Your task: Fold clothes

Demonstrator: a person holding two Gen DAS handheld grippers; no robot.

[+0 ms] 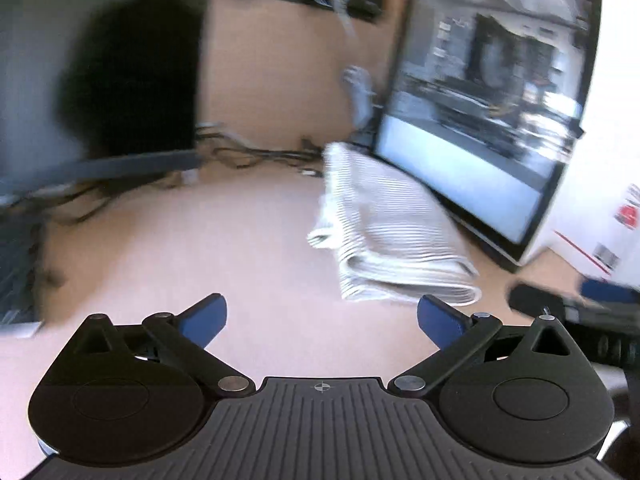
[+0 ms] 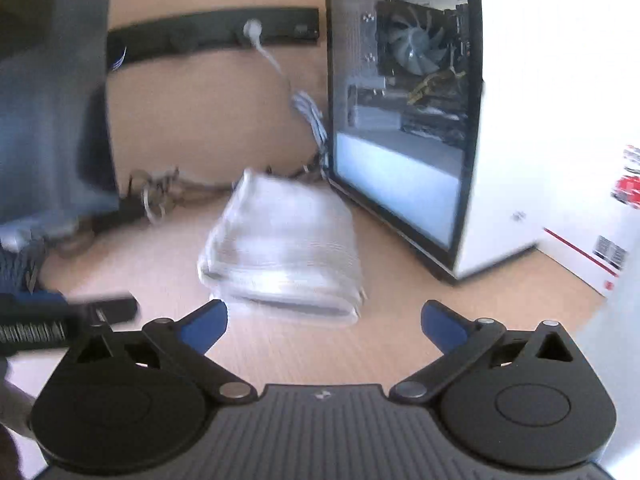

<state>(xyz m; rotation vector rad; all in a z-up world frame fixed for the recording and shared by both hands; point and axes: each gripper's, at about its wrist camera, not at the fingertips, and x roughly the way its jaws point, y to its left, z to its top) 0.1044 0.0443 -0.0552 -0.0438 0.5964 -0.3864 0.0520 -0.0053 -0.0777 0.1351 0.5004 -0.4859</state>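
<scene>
Shirt (image 1: 384,232) folded, on desk (image 1: 200,248) beside PC case (image 1: 492,120). Left gripper (image 1: 322,322) and right gripper (image 2: 324,326): fingers spread, empty, short of shirt. Risk: careless approach snags top layer, undoes fold, or strikes case glass

A white garment with fine grey stripes (image 1: 384,232) lay folded into a thick, layered bundle on the light wooden desk (image 1: 200,248), its rounded fold edges stacked at the near end.
</scene>
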